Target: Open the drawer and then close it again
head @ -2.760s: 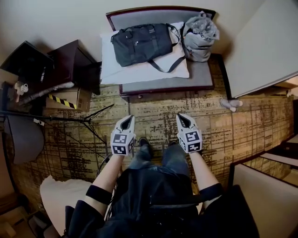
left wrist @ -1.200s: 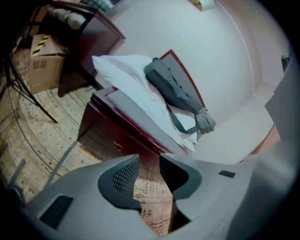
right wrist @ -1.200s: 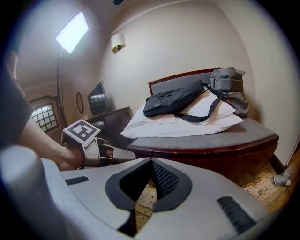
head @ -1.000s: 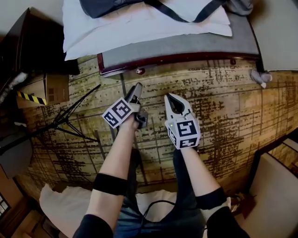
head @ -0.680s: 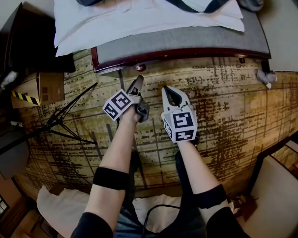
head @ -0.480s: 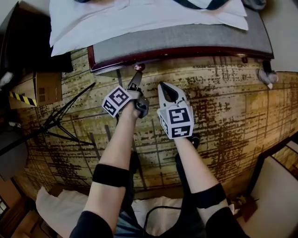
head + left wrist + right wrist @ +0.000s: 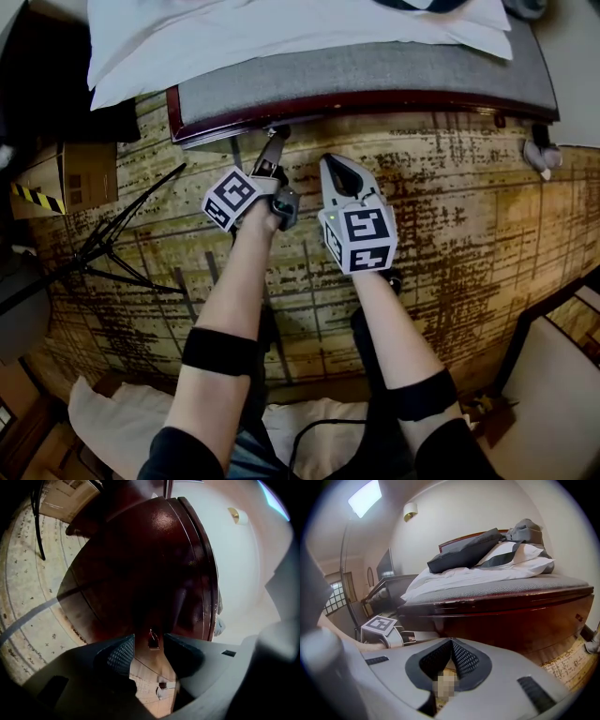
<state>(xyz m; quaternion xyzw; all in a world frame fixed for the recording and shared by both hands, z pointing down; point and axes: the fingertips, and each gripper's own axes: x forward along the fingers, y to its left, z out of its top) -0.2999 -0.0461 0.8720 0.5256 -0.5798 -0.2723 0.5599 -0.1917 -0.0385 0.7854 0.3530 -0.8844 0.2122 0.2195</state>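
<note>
Two grippers, one drawer, one knob. The left gripper has just been opening its jaws and they stand wide, with the single small knob between the tips and the pads clear of it. That knob sits on the dark wood drawer directly ahead, under the foot edge of the bed. The drawer's front faces the gripper, and its long axis runs sideways along that edge. The right gripper, just beside the left and short of the wood, has its jaws pressed together on nothing. Farther left, one cardboard box and one tripod stand on the carpet.
</note>
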